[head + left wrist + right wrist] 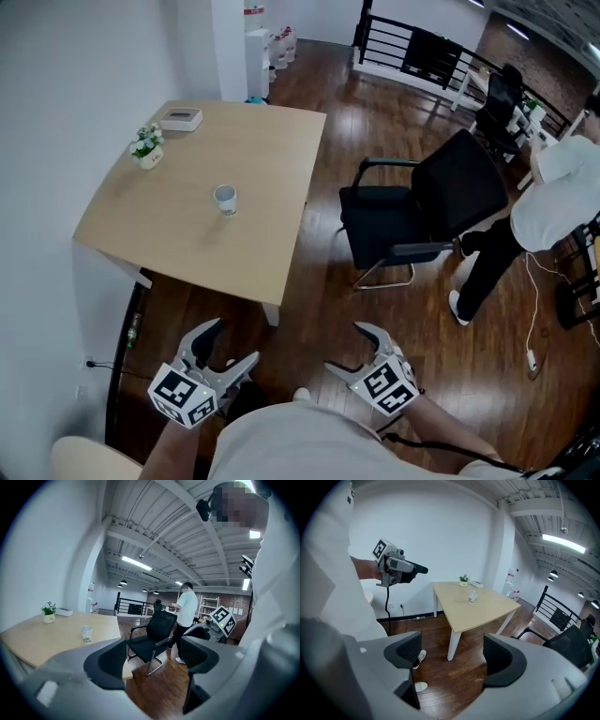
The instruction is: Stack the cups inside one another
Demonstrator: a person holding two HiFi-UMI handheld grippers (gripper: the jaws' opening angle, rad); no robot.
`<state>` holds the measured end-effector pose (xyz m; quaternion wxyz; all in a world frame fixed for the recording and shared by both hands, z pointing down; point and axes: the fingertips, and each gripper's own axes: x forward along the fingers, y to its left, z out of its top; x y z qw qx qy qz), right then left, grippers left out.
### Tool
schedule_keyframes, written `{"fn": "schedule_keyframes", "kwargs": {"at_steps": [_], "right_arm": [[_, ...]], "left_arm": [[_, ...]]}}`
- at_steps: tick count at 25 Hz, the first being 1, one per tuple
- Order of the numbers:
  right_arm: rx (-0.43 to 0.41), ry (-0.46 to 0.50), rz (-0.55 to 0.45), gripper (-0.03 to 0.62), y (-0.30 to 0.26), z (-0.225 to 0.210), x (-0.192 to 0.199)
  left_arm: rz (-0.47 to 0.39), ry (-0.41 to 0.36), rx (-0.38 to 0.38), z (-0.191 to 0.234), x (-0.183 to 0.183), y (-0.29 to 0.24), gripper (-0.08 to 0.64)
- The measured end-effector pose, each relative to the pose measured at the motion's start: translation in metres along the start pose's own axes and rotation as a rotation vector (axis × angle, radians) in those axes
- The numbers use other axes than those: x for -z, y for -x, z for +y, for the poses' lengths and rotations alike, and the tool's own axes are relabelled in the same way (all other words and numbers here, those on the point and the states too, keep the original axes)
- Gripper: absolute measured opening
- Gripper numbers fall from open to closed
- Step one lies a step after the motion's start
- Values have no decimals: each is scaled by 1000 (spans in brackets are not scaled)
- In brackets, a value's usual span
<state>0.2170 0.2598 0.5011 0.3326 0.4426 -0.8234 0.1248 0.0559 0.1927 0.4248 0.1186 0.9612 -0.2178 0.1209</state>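
Pale wood tops the counter (187, 246) at the left of the head view, set against a white wall. Near its far left edge sits a small potted plant (147, 148), and just beyond that lies a flat white box (181, 119). The cup (225, 199) stands upright toward the middle of the counter, apart from both. It is too small to tell whether it is one cup or several nested together. Nothing touches it.

Low in the head view, well short of the counter's near edge and above the dark plank floor (319, 272), the left tool (234, 340) is held in front of the person's body. Its own view shows the two jaws spread wide, with only floor and chair legs seen between them. The cup shows far off to the left of the jaws. The right tool (345, 348) hangs beside it at much the same height, its jaws likewise spread apart. Bare floor and a counter leg lie beyond the gap, and the cup is distant on the counter top.

Right of the counter stands a black chair (422, 211) with armrests and a metal frame. Further right, a person (553, 202) in a white top and dark trousers stands on the floor. A black railing (417, 52) runs along the far side of the room.
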Motion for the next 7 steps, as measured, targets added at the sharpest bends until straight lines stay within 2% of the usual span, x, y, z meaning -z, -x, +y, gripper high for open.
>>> {"fn": "schedule_keyframes", "kwargs": {"at_steps": [7], "right_arm": [[-14, 10, -5, 407, 10, 15, 4]], "left_arm": [[28, 37, -5, -21, 16, 5, 359]]}}
